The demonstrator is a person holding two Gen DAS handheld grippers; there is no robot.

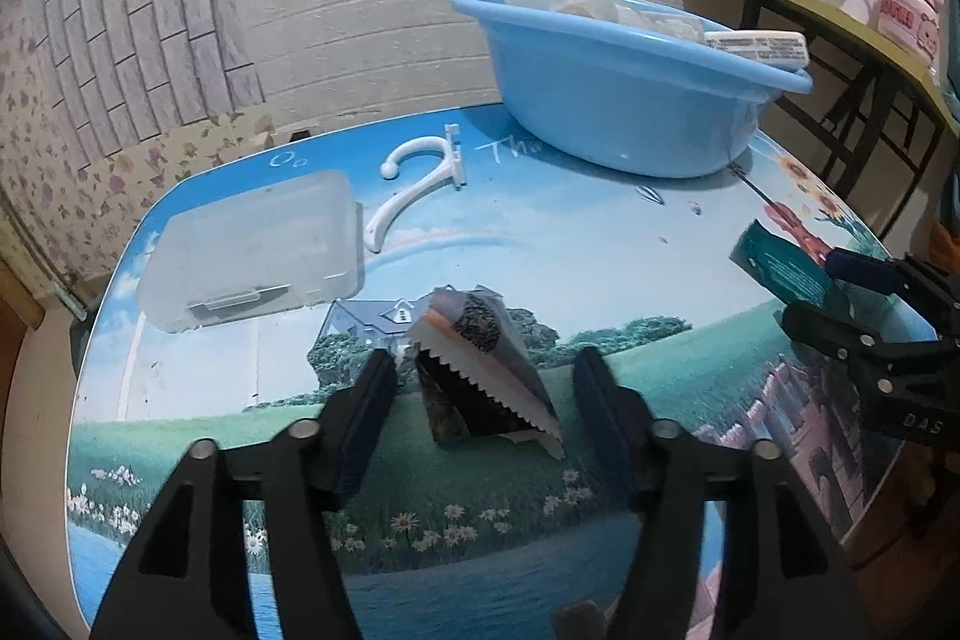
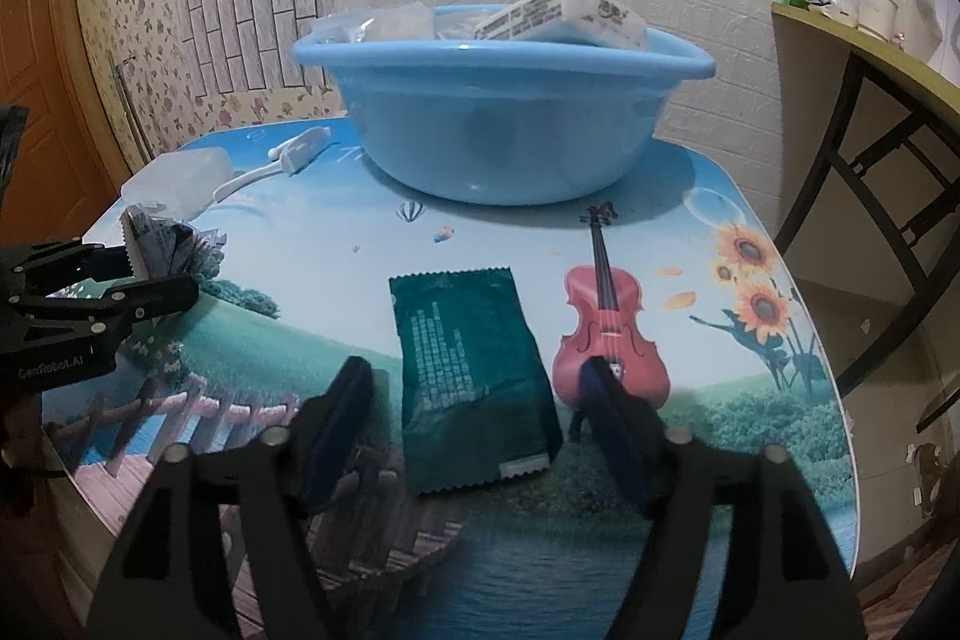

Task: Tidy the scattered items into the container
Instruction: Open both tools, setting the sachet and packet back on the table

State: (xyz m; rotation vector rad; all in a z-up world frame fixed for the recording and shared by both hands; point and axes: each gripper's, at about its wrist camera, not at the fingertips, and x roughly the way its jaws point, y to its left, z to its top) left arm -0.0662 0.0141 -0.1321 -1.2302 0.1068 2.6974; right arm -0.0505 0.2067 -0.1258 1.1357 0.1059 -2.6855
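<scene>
The green packet lies flat on the picture table. Its long side runs from near the camera toward the blue tub, and its zigzag top edge points at the tub. The right gripper has its jaws wide, one on each side of the packet, not squeezing it.

The crumpled wrapper sits on the table too, at the left. It is bent up like a little tent, and its long zigzag edge slants from up-left to down-right. The left gripper has its jaws wide on both sides of the wrapper and does not press it.

Farther back lie a clear plastic box and a white hook, side by side. The tub stands at the back of the table with a white box and some clear bags in it.
</scene>
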